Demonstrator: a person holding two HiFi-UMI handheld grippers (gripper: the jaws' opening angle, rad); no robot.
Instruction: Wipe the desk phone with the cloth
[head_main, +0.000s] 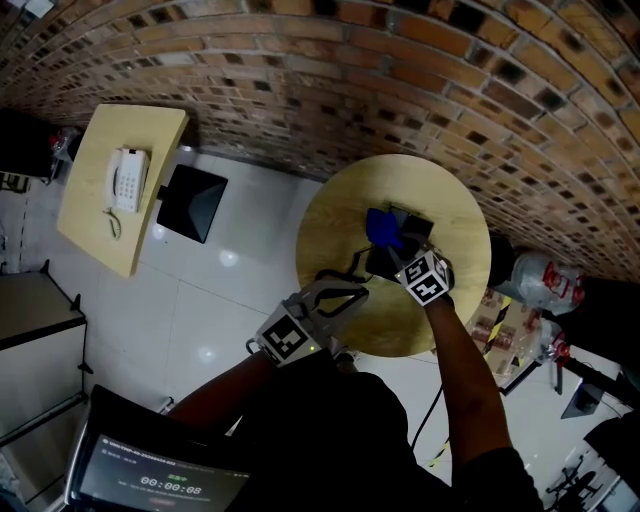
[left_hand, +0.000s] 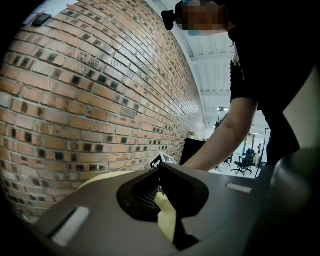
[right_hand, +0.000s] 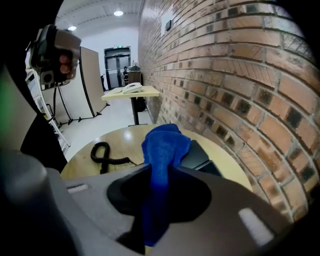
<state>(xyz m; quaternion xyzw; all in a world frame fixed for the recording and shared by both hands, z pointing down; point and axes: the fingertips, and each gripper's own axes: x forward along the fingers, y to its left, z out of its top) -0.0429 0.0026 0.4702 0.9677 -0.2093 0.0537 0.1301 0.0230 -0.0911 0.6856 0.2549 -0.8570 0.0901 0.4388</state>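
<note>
**A:** What has the right hand-held gripper (right_hand: 159, 175) got?

**B:** Its jaws are pinched on the blue cloth (right_hand: 162, 145), which lies bunched over the black desk phone (right_hand: 200, 157).

**A:** Where is that phone?

**B:** On the round wooden surface (head_main: 340, 230), close to the brick wall (right_hand: 240, 75). Its coiled cord (right_hand: 104, 152) trails off to one side.

**A:** And the left hand-held gripper (head_main: 358, 290)?

**B:** Its jaws are drawn together with nothing in them. It is over the surface's near edge, close to the phone.

Down by the person's knees, a dark screen (head_main: 160, 478) shows a timer that seems to read 00:00:08. The lines above it are too small to read.
</note>
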